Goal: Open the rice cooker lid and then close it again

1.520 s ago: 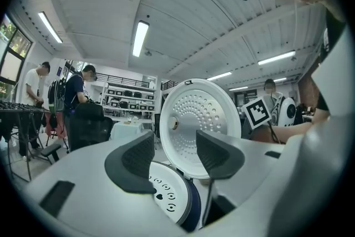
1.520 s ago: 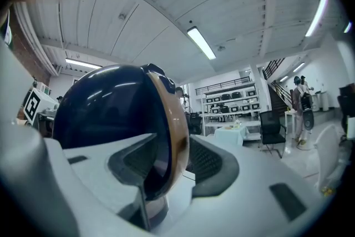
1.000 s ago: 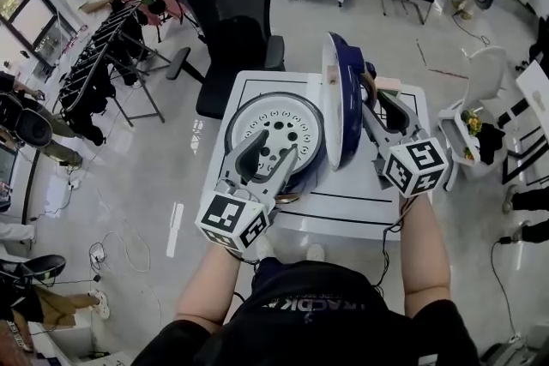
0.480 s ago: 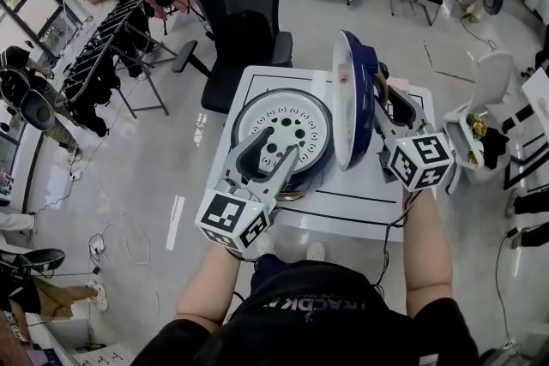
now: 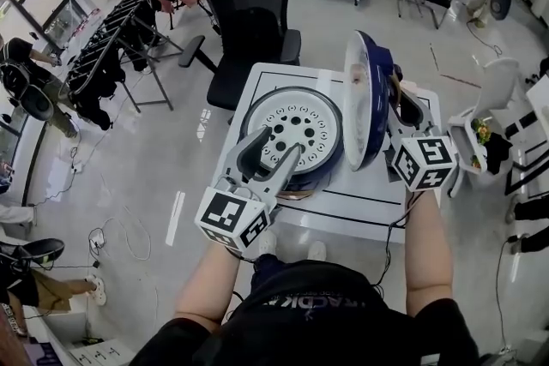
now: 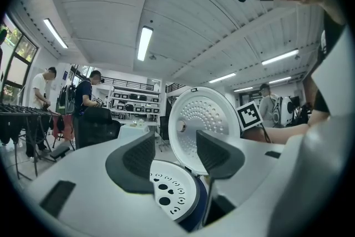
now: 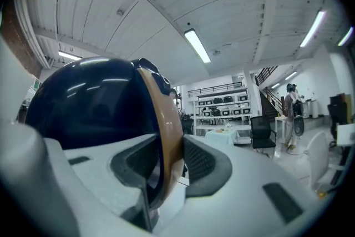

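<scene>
Two grippers | left gripper [image 6: 176,148]: fingers apart, empty | right gripper [image 7: 166,162]: fingers closing on lid handle [image 7: 166,114] | risk: a slip could slam the lid [image 7: 89,102]

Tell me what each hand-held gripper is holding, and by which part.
Right hand-held gripper: jaws closing on the tan band of the open rice cooker lid. Left hand-held gripper: nothing, jaws apart.

White bench [image 5: 352,214] with a black outline drawn on top, rice cooker [image 5: 296,133] sitting on it, lid [image 5: 364,111] standing straight up.
</scene>
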